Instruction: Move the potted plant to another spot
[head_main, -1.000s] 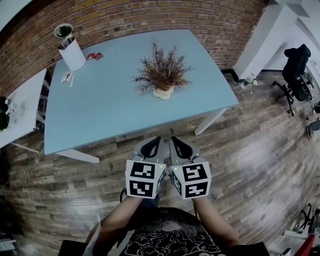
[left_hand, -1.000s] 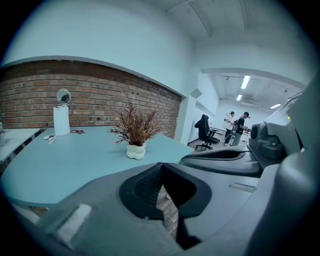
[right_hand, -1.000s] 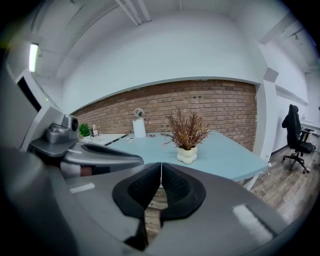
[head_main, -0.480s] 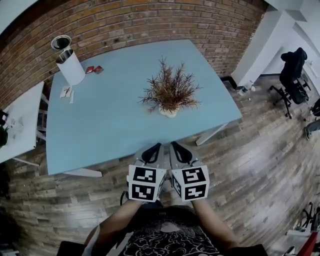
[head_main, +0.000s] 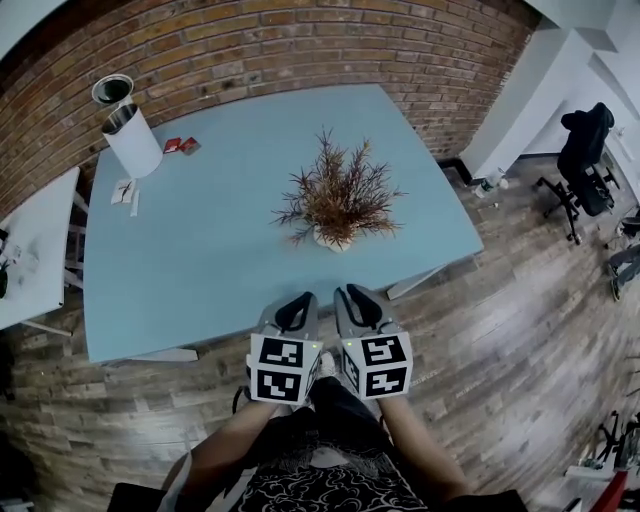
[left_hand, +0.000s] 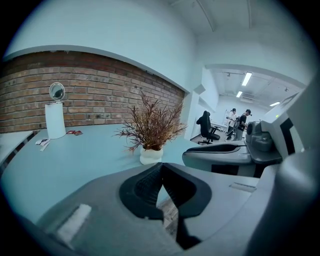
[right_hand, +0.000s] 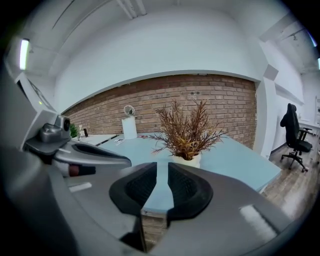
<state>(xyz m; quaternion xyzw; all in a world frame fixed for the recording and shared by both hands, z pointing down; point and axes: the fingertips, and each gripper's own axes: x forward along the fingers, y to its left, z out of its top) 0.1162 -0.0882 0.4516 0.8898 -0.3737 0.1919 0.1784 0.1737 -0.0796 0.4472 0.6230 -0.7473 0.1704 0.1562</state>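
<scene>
The potted plant (head_main: 340, 197), a bush of dry brown twigs in a small white pot (head_main: 329, 240), stands upright near the middle of the light blue table (head_main: 190, 260). It also shows in the left gripper view (left_hand: 152, 128) and in the right gripper view (right_hand: 187, 133), some way ahead of both grippers. My left gripper (head_main: 299, 299) and right gripper (head_main: 353, 293) are side by side at the table's near edge, short of the pot. The left gripper (left_hand: 160, 167) has its tips touching, with nothing held. The right gripper (right_hand: 161, 167) is opening, a narrow gap showing with nothing in it.
A white cylinder with a round mirror (head_main: 131, 135) stands at the table's far left corner, with small red items (head_main: 180, 146) and papers (head_main: 125, 190) near it. A white table (head_main: 35, 250) lies to the left, an office chair (head_main: 587, 150) to the right. A brick wall (head_main: 300, 40) is behind.
Both grippers have moved forward together, from over the wooden floor to the table's near edge. The plant now lies closer to them.
</scene>
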